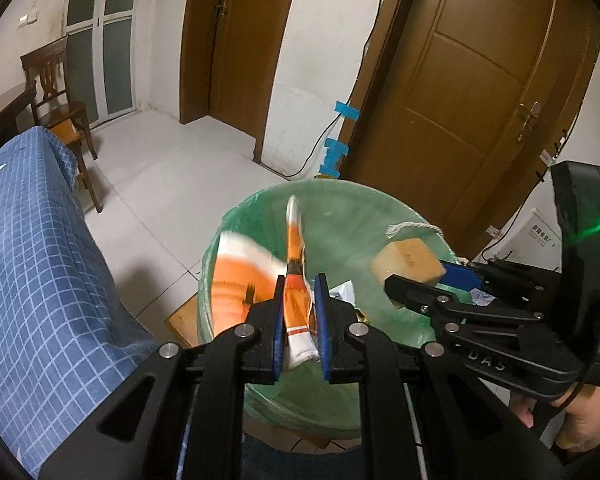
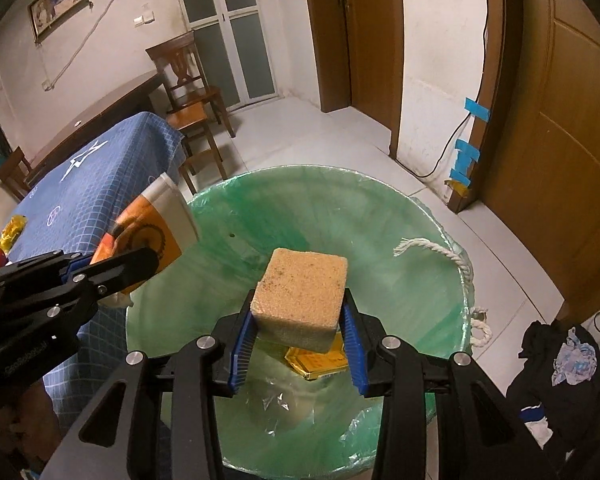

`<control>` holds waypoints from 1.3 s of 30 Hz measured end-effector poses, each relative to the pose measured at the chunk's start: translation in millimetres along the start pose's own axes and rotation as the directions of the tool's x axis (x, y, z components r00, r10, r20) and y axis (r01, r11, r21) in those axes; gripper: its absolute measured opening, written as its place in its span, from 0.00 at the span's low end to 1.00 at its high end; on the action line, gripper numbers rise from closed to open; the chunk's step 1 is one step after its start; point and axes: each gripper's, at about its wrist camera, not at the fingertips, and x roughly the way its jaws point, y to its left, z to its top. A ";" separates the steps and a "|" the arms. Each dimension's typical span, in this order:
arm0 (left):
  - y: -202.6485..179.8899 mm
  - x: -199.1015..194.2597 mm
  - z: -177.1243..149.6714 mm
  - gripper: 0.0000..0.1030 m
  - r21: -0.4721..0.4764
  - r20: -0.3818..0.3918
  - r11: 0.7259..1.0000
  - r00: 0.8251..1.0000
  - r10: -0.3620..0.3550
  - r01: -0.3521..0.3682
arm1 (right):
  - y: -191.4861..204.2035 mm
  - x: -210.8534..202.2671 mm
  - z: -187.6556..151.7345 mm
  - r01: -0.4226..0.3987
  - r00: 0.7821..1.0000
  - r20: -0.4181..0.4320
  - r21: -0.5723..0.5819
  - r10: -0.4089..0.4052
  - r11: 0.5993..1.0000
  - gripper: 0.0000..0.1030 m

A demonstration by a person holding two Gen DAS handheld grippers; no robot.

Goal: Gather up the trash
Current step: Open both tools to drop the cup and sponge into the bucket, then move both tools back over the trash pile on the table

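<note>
A bin lined with a green bag [image 1: 340, 216] [image 2: 300, 208] stands on the floor under both grippers. My left gripper [image 1: 299, 280] [image 2: 112, 260] hangs over its near rim. An orange-and-white wrapper [image 1: 296, 248] [image 2: 156, 224] stands edge-on between its blue pads, which are slightly apart and not pressing it; part of the wrapper is blurred. My right gripper [image 2: 298, 300] [image 1: 418, 276] is shut on a tan sponge block [image 2: 300, 292] [image 1: 408, 262] above the bin's opening. A gold packet [image 2: 320, 360] and clear plastic lie at the bottom.
A table under a blue checked cloth [image 1: 40, 240] [image 2: 92, 176] stands close to the bin's left. Wooden chairs [image 1: 60, 92] [image 2: 188, 80] stand behind it. A rope handle [image 2: 456, 260] hangs over the bin's right rim. Dark clothes [image 2: 560, 360] lie at right. Brown doors line the wall.
</note>
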 end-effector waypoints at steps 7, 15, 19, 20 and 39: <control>4.3 -9.3 0.1 0.57 -0.019 0.028 0.999 0.999 0.033 -0.032 | -4.0 -15.0 -2.2 -0.003 0.999 0.032 0.032 0.002 0.999 0.59; 6.8 -47.6 -16.6 0.60 -0.019 0.055 0.998 0.997 0.059 -0.058 | 13.2 -60.0 -14.6 -0.038 0.991 0.127 0.021 0.035 0.999 0.62; 16.8 -92.3 -39.1 0.65 -0.022 0.100 0.996 0.991 0.089 -0.087 | 48.3 -93.7 -35.8 -0.117 0.971 0.207 -0.030 0.121 0.993 0.69; 20.8 -103.8 -46.8 0.65 -0.028 0.109 0.995 0.989 0.096 -0.093 | 58.5 -99.2 -41.8 -0.142 0.964 0.219 -0.047 0.149 0.989 0.70; 194.3 -335.1 -241.4 0.66 -0.460 0.157 0.822 0.880 0.449 -0.337 | 429.8 -113.1 -92.4 -0.531 0.768 -0.017 -0.576 0.640 0.622 0.70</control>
